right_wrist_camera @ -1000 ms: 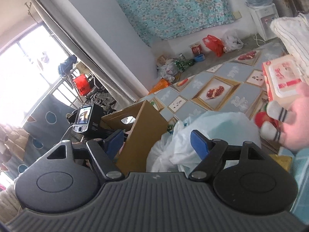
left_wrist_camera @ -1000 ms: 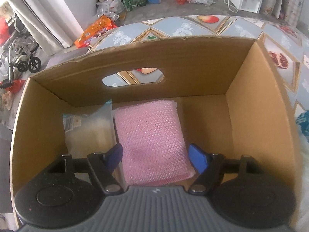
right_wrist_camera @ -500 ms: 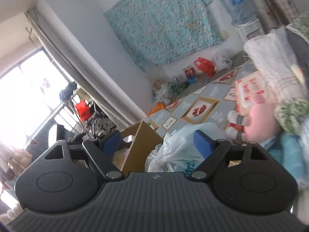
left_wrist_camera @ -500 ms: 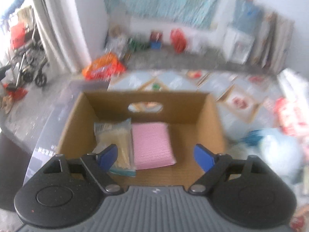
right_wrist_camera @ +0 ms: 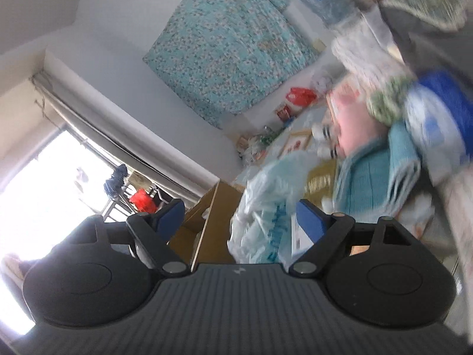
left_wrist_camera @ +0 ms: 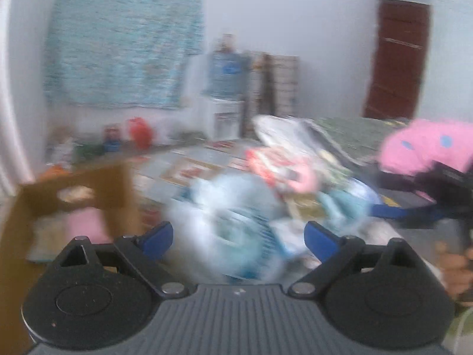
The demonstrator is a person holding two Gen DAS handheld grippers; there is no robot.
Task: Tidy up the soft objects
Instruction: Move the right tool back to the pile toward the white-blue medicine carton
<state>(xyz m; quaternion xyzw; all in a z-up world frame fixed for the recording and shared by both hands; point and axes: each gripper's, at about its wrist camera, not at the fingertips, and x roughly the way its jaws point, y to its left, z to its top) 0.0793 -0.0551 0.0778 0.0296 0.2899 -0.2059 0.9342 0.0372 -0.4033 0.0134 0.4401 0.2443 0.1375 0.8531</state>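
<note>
Two open grippers over a heap of soft things beside a cardboard box.

Many soft items lie piled on the patterned tabletop (left_wrist_camera: 189, 165): a pale plastic bag (right_wrist_camera: 266, 195) nearest the box, a folded teal cloth (right_wrist_camera: 372, 171) with its long side running up to the right, and a pink plush (right_wrist_camera: 354, 118) behind it. The cardboard box (left_wrist_camera: 74, 189) stands open-topped at the left, touching or just beside the bag, with a pink pad (left_wrist_camera: 84, 227) lying flat inside. The left gripper (left_wrist_camera: 238, 236) is blurred, its jaws opening wide with nothing pressed between them, the bag ahead of it. The right gripper (right_wrist_camera: 239, 216) stands wide and empty, tilted, facing the bag and the box's edge. Free tabletop shows only beyond the pile.
</note>
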